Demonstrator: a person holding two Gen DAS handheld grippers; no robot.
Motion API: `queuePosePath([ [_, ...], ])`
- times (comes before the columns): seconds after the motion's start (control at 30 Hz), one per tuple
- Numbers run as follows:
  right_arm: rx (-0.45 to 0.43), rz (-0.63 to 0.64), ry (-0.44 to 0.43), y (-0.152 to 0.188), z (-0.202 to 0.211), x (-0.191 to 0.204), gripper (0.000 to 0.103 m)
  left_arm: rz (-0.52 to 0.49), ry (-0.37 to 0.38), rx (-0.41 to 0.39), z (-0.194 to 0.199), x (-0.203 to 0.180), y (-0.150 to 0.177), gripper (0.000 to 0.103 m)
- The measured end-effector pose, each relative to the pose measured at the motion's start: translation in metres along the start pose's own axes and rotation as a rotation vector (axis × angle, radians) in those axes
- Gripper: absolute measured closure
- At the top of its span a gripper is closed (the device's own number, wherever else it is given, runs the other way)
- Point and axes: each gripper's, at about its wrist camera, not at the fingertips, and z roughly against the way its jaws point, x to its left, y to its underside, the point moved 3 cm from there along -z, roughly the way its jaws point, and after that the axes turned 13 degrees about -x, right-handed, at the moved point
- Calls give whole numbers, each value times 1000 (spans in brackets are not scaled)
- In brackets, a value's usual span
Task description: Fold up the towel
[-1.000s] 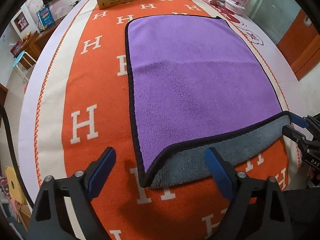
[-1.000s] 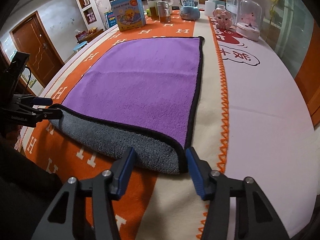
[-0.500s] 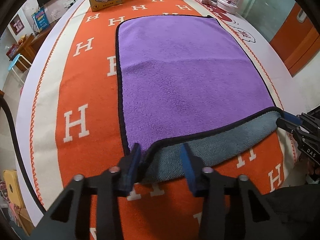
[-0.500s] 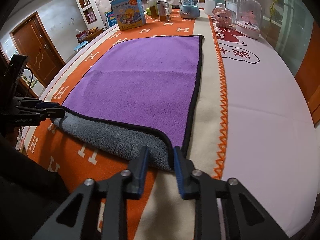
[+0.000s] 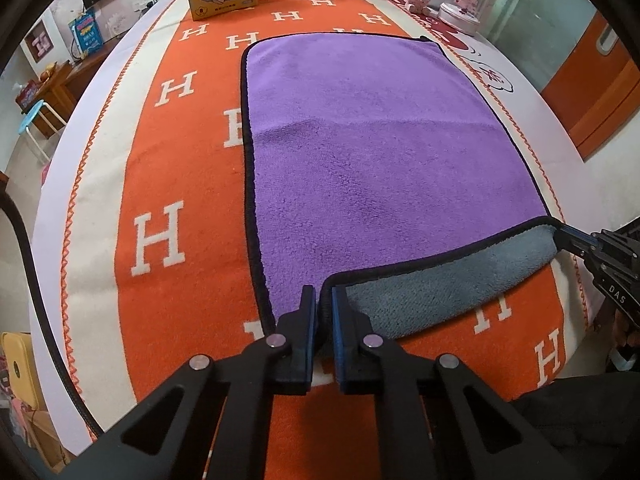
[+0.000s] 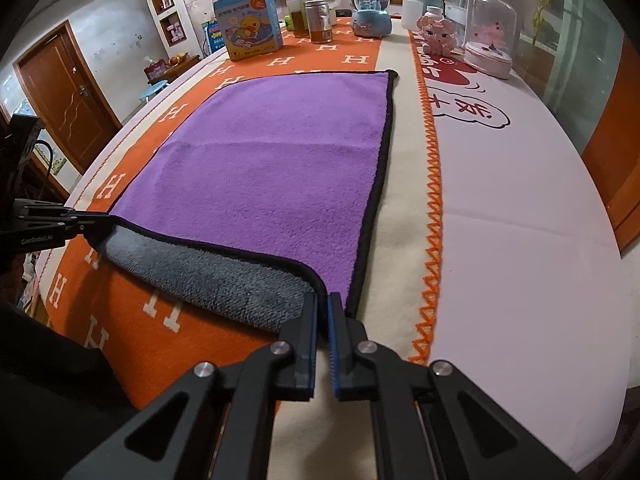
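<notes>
A purple towel (image 5: 372, 160) with a black hem and grey underside lies flat on the orange tablecloth (image 5: 168, 184); it also shows in the right wrist view (image 6: 280, 168). Its near edge is lifted, showing the grey side (image 5: 440, 292). My left gripper (image 5: 325, 300) is shut on the towel's near left corner. My right gripper (image 6: 323, 306) is shut on the near right corner. Each gripper shows at the edge of the other's view: the right one (image 5: 576, 240), the left one (image 6: 80, 220).
At the far end stand a duck-print box (image 6: 248, 26), a bottle and a can (image 6: 318, 20), a snow globe (image 6: 370, 10), a pink toy (image 6: 436, 34) and a glass dome (image 6: 492, 36). A white cloth (image 6: 520, 200) covers the table's right side.
Both grippers moved forward onto the near corners and closed from open to shut on them. The near edge has lifted a little, curling up.
</notes>
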Motion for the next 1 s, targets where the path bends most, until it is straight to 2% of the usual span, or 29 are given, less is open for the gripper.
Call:
queuePosePath([
  [0.3,-13,16,-11,-15,6,1,99,-24,-6,-10,12,2,-13,98],
  [0.47,-63,32,-26,-37,17,2,99,-37,2,-21,25,1,-30,98],
  [0.73,-151,78,-28,-80,30,2,99,-55,5,-97,50,2,-69,98],
  [1.0,-216,123,-28,-120,28,-3,99,-128,7,-184,67,1,-117,99],
])
